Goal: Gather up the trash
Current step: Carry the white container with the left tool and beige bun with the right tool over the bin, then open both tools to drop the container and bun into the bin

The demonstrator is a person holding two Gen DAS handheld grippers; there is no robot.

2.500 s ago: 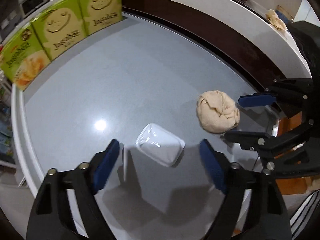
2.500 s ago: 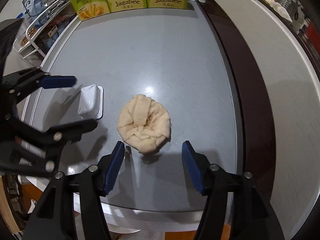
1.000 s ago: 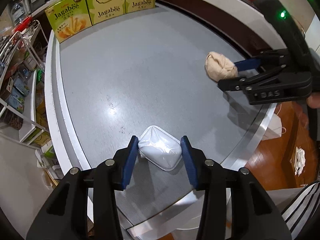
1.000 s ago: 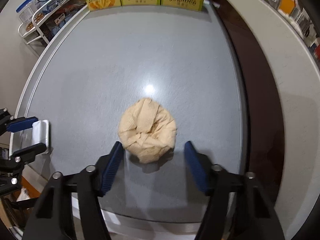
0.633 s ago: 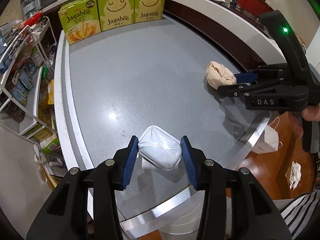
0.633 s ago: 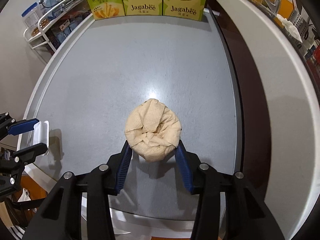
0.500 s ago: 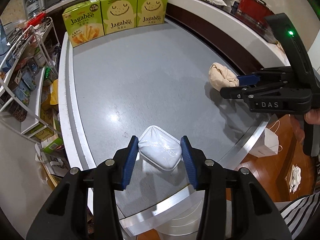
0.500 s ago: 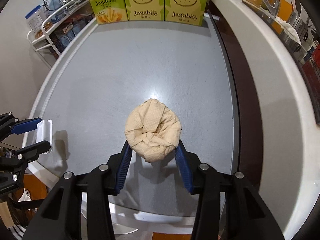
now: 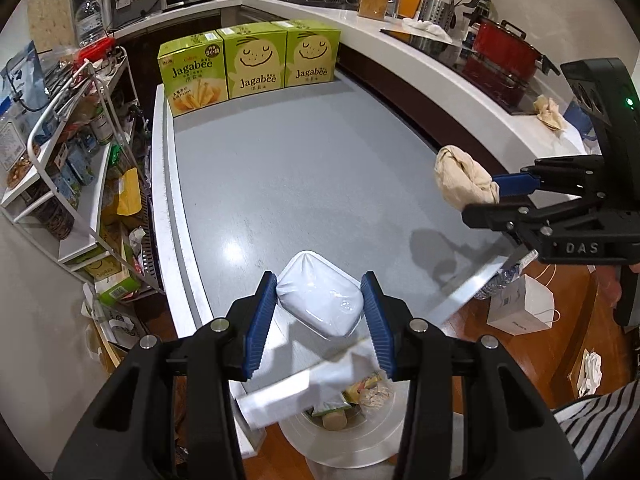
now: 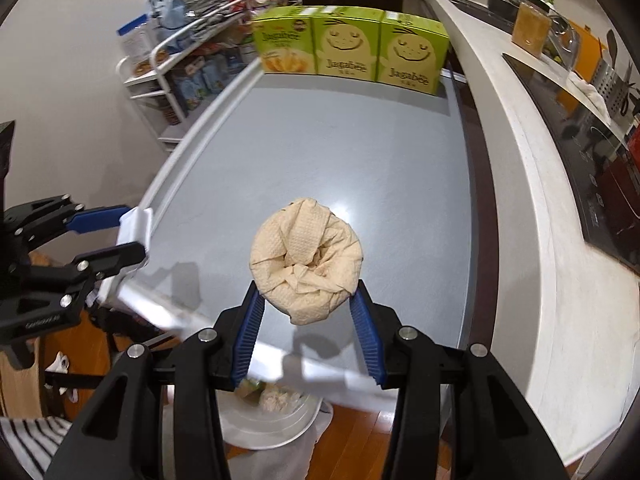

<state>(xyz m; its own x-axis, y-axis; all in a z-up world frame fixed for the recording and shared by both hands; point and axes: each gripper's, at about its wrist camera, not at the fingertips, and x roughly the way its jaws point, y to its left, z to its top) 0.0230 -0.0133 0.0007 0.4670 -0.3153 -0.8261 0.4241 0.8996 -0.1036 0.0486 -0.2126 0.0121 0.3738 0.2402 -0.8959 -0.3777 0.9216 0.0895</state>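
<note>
My left gripper (image 9: 320, 320) is shut on a white plastic tray (image 9: 320, 298) and holds it lifted over the grey table's near edge; the tray also shows in the right wrist view (image 10: 136, 224). My right gripper (image 10: 308, 316) is shut on a crumpled beige paper towel (image 10: 306, 262), lifted off the table; the towel shows in the left wrist view (image 9: 464, 178) at the right. A white trash bin (image 9: 344, 432) with rubbish inside stands on the floor below both grippers; it shows in the right wrist view (image 10: 272, 420).
Three green Jagabee boxes (image 9: 250, 64) stand along the far edge of the grey table (image 9: 288, 168). A wire rack (image 9: 68, 152) with groceries is at the left, a white counter (image 9: 460, 76) with a red pot at the right, and a white paper bag (image 9: 520, 308) on the floor.
Both grippers have risen and pulled back past the table's near edge with their items. The trash bin has come into view below them.
</note>
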